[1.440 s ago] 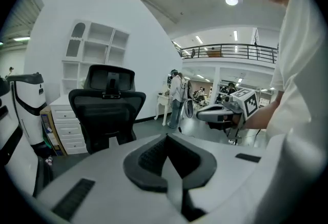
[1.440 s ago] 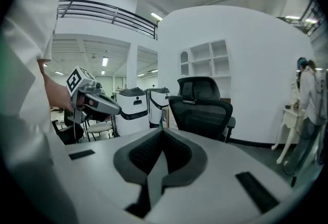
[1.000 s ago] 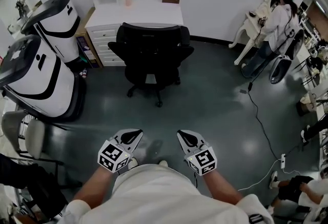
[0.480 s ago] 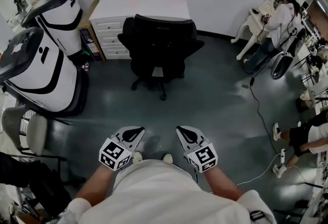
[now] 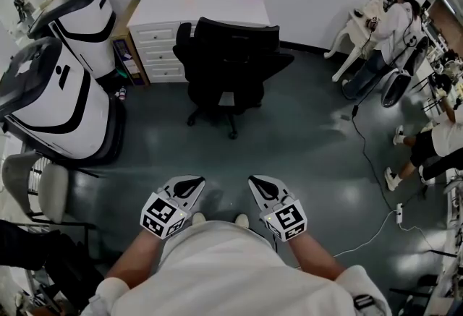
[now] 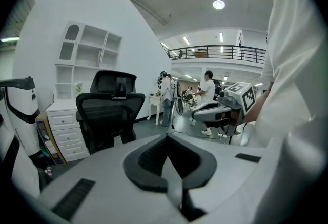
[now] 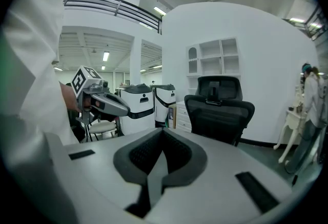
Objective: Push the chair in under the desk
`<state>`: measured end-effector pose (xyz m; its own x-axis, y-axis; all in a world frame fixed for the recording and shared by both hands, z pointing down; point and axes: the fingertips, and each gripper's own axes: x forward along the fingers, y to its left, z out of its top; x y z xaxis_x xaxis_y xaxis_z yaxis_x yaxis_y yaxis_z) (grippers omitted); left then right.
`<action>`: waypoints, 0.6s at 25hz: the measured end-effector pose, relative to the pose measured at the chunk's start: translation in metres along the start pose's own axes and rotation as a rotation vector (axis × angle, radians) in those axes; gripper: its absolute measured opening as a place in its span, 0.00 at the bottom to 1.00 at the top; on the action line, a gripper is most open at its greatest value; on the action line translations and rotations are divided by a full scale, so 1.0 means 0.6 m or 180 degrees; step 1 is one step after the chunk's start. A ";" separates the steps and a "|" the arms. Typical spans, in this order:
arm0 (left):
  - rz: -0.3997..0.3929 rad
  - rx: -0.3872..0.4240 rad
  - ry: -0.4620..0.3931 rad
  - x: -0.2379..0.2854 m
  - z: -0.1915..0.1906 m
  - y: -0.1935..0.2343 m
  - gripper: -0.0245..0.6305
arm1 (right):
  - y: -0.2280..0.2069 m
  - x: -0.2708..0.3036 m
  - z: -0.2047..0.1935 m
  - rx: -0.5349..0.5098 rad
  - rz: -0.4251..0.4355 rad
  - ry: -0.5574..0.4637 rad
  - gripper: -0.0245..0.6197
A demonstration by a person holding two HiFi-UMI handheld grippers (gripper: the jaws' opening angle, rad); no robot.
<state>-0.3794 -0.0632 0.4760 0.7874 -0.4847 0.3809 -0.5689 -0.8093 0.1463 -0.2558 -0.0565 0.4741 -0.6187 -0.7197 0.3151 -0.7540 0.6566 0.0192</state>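
Well short of the chair (image 5: 233,61), left gripper (image 5: 182,189) and right gripper (image 5: 265,189) point forward, jaws closed and empty.

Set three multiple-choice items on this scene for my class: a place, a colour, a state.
1. Where is the chair? A. on the floor before the white desk B. atop the desk C. beside the person's feet
2. What colour is the chair? A. red B. black C. white
3. How are the left tongs and right tongs? A. wide open B. shut on the chair C. shut, empty
Answers: 1 A, it stands on the floor by the desk; 2 B, it looks black throughout; 3 C, both are closed with nothing between.
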 end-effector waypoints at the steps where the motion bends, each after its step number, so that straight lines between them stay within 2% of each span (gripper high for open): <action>1: -0.0010 0.0004 -0.0005 -0.004 -0.002 0.003 0.03 | 0.004 0.003 0.001 0.0003 -0.0011 0.0000 0.05; 15: -0.0122 -0.0001 0.0027 -0.077 -0.049 0.055 0.03 | 0.089 0.057 0.004 0.0003 -0.0074 0.0081 0.04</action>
<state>-0.4413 -0.0578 0.4901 0.8066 -0.4505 0.3827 -0.5385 -0.8271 0.1613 -0.3178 -0.0463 0.4835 -0.5952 -0.7288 0.3385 -0.7684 0.6395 0.0259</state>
